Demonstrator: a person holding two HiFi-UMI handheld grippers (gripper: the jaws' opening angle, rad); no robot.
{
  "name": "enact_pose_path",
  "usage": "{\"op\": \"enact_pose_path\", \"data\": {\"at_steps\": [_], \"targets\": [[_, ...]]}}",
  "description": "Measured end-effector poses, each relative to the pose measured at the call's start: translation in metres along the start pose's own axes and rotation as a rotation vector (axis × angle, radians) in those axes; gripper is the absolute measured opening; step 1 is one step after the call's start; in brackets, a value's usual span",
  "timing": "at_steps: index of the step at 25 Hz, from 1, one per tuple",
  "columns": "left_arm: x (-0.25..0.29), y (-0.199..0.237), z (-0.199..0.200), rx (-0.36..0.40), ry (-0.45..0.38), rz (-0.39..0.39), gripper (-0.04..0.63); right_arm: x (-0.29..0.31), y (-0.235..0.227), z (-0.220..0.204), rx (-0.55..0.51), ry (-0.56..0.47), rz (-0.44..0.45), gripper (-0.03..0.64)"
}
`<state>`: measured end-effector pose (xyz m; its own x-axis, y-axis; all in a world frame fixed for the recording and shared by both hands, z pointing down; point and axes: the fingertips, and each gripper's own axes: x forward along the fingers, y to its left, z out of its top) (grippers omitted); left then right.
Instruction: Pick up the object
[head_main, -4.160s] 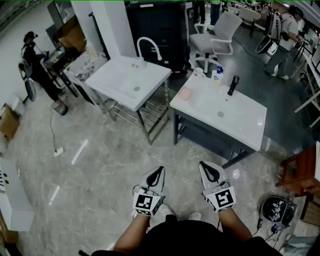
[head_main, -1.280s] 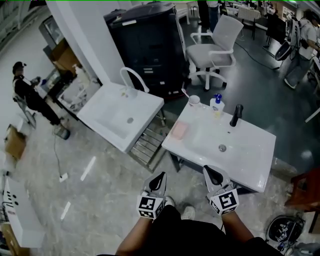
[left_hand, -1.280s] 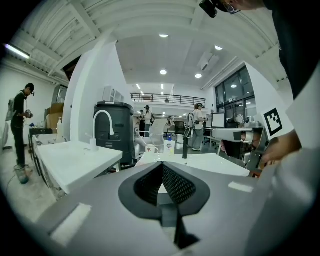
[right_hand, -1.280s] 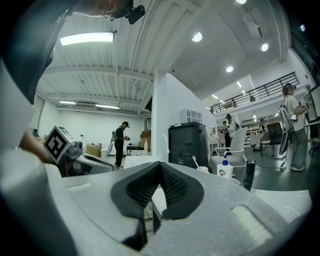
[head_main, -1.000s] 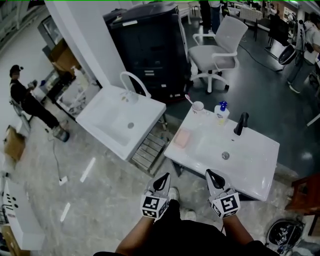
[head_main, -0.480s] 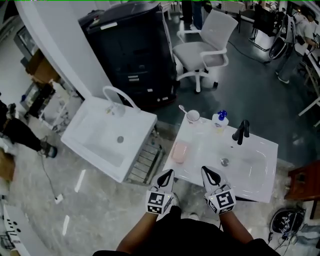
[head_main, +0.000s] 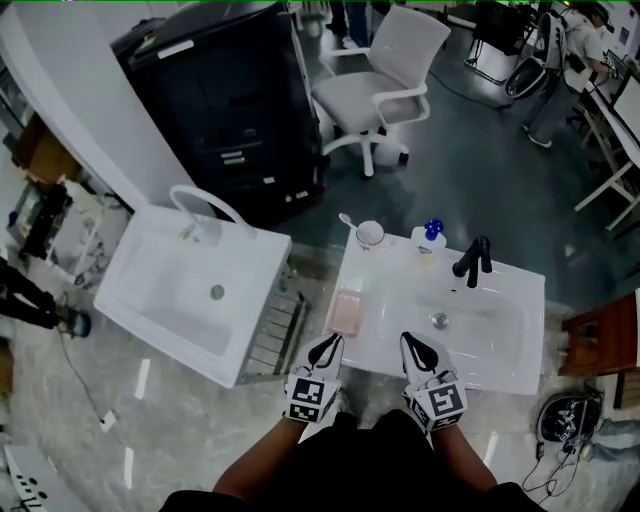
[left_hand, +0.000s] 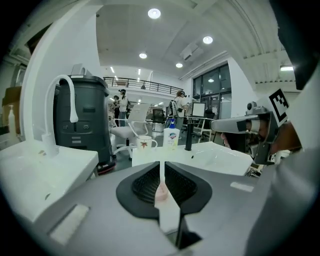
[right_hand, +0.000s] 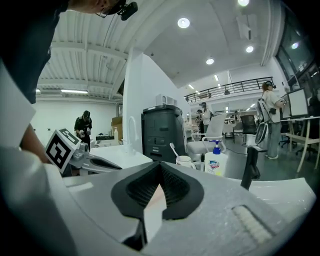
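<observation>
A white washbasin (head_main: 500, 340) stands right in front of me. On it lie a pink pad (head_main: 347, 311), a mug with a toothbrush (head_main: 370, 233), a blue-capped soap bottle (head_main: 427, 238) and a black tap (head_main: 472, 262). My left gripper (head_main: 330, 342) hovers at the basin's near left edge, just short of the pink pad. Its jaws are almost together and starting to open, with nothing between them. My right gripper (head_main: 408, 340) is over the near rim, shut and empty. The left gripper view shows the mug (left_hand: 144, 143) and bottle (left_hand: 171, 136) ahead.
A second white basin (head_main: 190, 290) with a curved white tap stands to the left on a metal frame. Behind are a black cabinet (head_main: 220, 100) and a white office chair (head_main: 375, 85). A wooden stand (head_main: 600, 340) and cables lie to the right. People stand far back.
I have walked up to the right-hand basin, so it fills more of the view. Both grippers now reach its front edge, still held side by side and empty.
</observation>
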<state>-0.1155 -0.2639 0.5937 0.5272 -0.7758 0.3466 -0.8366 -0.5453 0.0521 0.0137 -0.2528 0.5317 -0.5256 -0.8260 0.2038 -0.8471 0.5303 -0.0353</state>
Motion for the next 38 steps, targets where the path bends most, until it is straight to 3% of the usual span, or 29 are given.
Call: {"op": "enact_pose_path", "data": {"at_steps": [3, 6, 13, 27, 34, 38], "targets": [[0.007, 0.004, -0.004, -0.026, 0.025, 0.02, 0.106, -0.001, -0.007, -0.003, 0.006, 0.008, -0.021, 0.003], [0.014, 0.007, -0.015, -0.048, 0.086, 0.059, 0.279, -0.003, -0.009, -0.008, 0.014, 0.023, -0.016, 0.003], [0.042, 0.004, -0.05, -0.105, 0.227, 0.139, 0.45, -0.005, -0.025, -0.022, 0.018, 0.077, 0.024, 0.003], [0.1, 0.029, -0.084, -0.089, 0.428, 0.26, 0.489, -0.002, -0.039, -0.036, 0.048, 0.12, 0.139, 0.003], [0.109, 0.039, -0.094, -0.085, 0.489, 0.309, 0.465, -0.011, -0.053, -0.043, 0.067, 0.13, 0.137, 0.003], [0.107, 0.039, -0.094, -0.059, 0.475, 0.321, 0.463, -0.011, -0.057, -0.042, 0.073, 0.121, 0.14, 0.003]]}}
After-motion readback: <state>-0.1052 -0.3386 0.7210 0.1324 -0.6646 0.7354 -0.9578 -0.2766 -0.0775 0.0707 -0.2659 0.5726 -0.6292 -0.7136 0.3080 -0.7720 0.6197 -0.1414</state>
